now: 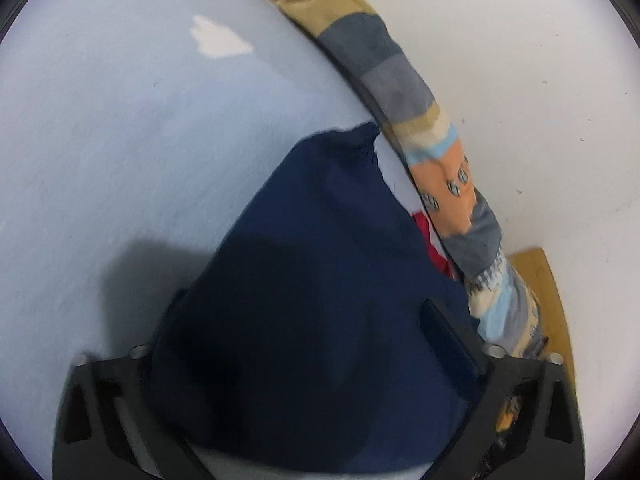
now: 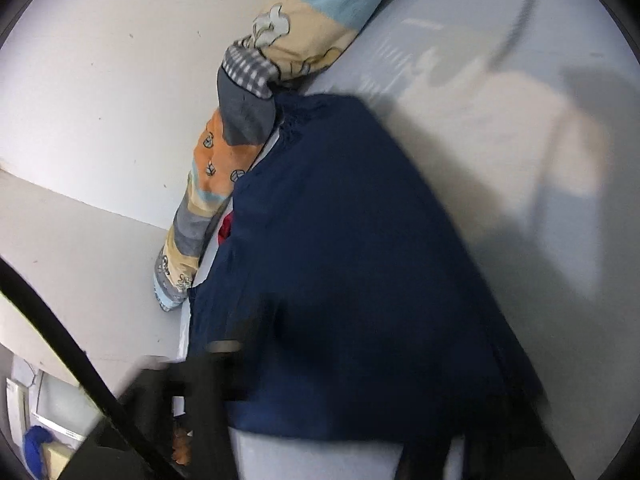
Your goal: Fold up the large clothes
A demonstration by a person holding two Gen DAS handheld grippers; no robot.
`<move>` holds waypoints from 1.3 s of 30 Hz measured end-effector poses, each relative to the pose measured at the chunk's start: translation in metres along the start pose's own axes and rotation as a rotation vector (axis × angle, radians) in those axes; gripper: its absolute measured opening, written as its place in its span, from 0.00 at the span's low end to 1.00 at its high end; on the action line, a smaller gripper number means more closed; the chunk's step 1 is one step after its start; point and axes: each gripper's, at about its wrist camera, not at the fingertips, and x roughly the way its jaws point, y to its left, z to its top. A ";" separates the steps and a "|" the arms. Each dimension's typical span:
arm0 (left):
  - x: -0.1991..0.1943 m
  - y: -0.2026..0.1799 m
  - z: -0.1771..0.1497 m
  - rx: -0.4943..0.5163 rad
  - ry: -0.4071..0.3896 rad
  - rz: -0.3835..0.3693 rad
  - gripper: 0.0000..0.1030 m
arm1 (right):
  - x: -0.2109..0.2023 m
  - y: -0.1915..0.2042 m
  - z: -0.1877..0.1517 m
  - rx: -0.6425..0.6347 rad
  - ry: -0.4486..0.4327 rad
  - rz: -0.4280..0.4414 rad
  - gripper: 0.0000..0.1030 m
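Note:
A dark navy garment (image 1: 312, 220) lies heaped on the pale blue bed sheet (image 1: 120, 140), with a bit of red (image 1: 426, 224) showing at its far edge. It drapes over my left gripper (image 1: 304, 300) and hides the left finger. The right finger (image 1: 448, 332) shows on top of the cloth, well away from the hidden one, so the jaws stand apart with cloth between them. In the blurred right wrist view the same navy garment (image 2: 360, 220) covers most of my right gripper (image 2: 352, 356). Only one dark finger (image 2: 218, 354) shows, and its pads are hidden.
A long patterned bolster (image 1: 400, 84) (image 2: 224, 160) runs along the white wall (image 1: 520, 60) at the bed's far edge. A wooden board (image 1: 548, 280) stands in the corner. A black strap (image 2: 60, 320) crosses the lower left, with boxes and something blue (image 2: 34, 444) beyond.

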 end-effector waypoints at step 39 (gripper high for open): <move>-0.237 -0.031 -0.126 0.545 -0.065 0.116 0.71 | -0.229 0.115 -0.153 -0.541 -0.089 -0.208 0.47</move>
